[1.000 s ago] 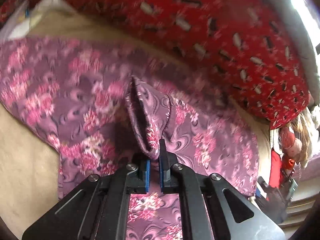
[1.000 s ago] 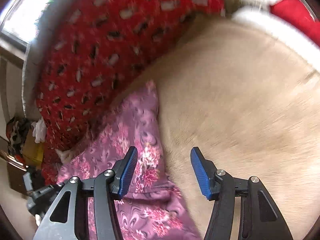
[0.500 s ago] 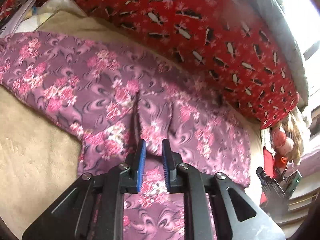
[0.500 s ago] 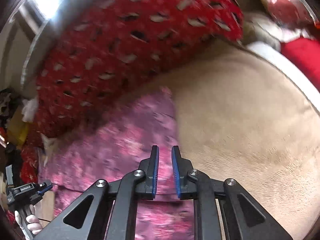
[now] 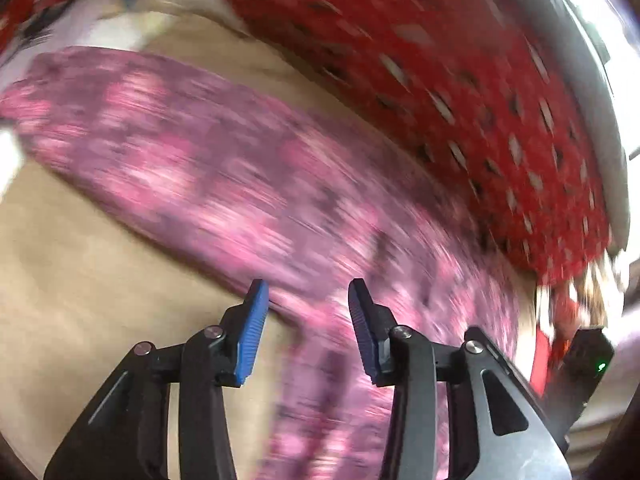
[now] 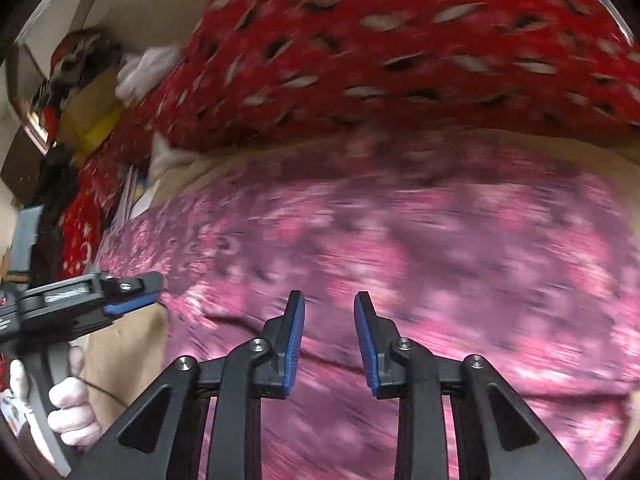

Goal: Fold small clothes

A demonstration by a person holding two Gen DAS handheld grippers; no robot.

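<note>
Purple floral garment [image 5: 224,176] lies spread on the beige blanket [image 5: 80,288], with the red patterned quilt [image 5: 460,80] bunched along its far edge; both views are smeared by motion, and no label, brand or writing can be read on anything.

The left gripper [image 5: 308,320] hovers over the near edge of the cloth with its blue pads [image 5: 252,332] well apart and nothing between them. Half a second ago those pads were almost together around a raised pleat of the fabric, and a second ago they pinched a folded-up piece; that fold is gone and the cloth now lies flatter.

The right gripper [image 6: 329,336] also stands parted and empty above the garment [image 6: 400,248]. Half a second ago its pads were nearly closed beside the cloth's edge over bare blanket; now the floral fabric fills most of that view.

Only the right wrist view shows the left gripper [image 6: 132,294] from the side, its tip at the garment's edge, held by a white-gloved hand [image 6: 74,408], along with clutter at the bed's far side. Only the left wrist view shows the broad bare stretch of blanket and white items [image 5: 132,20] at the top.
</note>
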